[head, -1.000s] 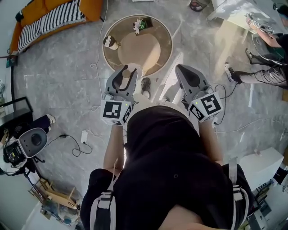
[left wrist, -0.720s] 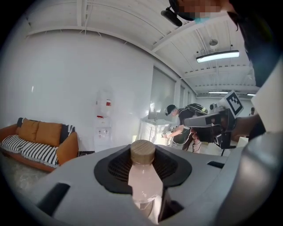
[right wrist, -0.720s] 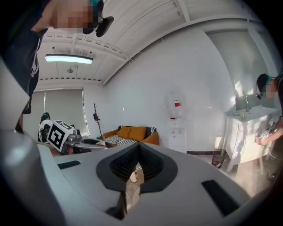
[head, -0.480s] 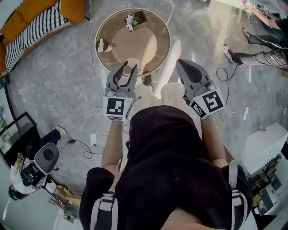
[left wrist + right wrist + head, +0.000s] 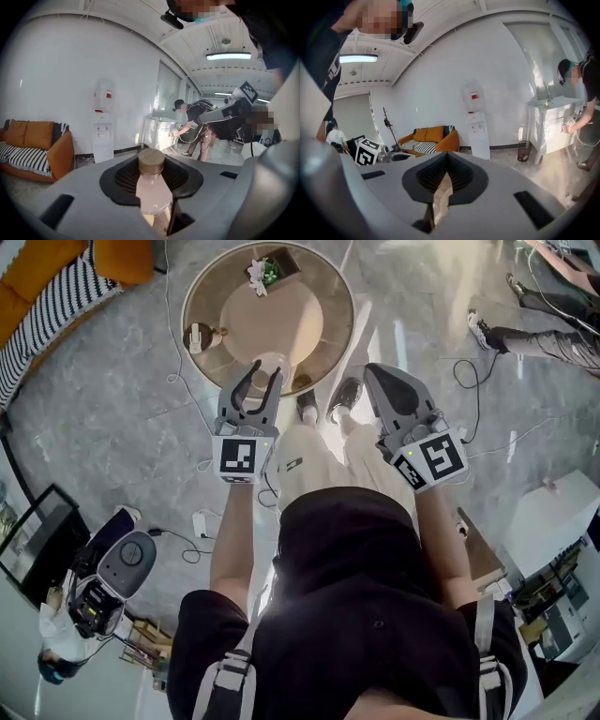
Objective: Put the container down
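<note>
My left claw [image 5: 261, 373] is still clamped on the container [image 5: 151, 190] (right claw [image 5: 378, 376] shut, empty); the table [image 5: 200, 289] is closer now.

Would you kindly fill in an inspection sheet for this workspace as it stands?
Surface: round table, tan top, ahead of the person.
Job's things: bottle of pale liquid, tan cap, upright.
Clutter: small plant and one small object on the table.
Grippers: left gripper shut on the bottle; right gripper shut, empty.
Cables: white cable and black cable on the floor.
Surroundings: orange sofa, water dispenser, another person.
</note>
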A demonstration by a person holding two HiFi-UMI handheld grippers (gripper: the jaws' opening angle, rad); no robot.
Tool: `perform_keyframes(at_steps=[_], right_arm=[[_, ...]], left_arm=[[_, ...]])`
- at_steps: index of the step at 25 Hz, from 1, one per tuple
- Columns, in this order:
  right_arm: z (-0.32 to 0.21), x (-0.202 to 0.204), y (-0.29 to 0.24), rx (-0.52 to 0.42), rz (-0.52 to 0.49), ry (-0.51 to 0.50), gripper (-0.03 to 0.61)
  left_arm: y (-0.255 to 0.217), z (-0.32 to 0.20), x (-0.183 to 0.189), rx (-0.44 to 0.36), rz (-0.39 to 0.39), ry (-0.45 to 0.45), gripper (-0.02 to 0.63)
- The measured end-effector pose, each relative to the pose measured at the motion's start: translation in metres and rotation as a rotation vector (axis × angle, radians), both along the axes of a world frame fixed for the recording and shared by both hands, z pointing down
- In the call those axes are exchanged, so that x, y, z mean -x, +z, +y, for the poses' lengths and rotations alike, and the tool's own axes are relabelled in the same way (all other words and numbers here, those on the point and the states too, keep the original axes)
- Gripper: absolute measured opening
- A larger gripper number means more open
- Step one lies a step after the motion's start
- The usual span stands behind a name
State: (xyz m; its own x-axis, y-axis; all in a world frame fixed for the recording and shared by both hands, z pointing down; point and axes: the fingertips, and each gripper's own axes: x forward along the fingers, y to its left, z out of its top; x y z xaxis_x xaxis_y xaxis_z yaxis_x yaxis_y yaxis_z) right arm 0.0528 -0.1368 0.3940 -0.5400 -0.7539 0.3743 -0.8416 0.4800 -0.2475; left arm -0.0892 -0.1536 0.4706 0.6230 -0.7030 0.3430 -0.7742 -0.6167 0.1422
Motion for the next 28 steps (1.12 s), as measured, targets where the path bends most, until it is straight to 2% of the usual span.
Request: perform_keyframes(at_steps=[3,8,17,28], right_arm=[[-0.007,0.000,0.020,0.034,-0.014,0.022,0.005],[-0.019,-0.005,0.054,0.076,-0.012,0.036,0.005],[-0.038,-0.008,0.098,0.125,0.014,0.032,0.005],[-0.037,-0.011,0.144,0.171,0.002,0.053,0.005]], left_arm=[[0.020,-0.010,-0.004,0.043,0.000,0.000,0.138],[0.060,-0.022,-0.012,0.034,-0.037,0.005,0.138],[0.126,-0.043,-0.032,0.073,-0.066,0.019,0.138],[0.188,-0.060,-0.058,0.111,-0.035,-0.001,0.138]])
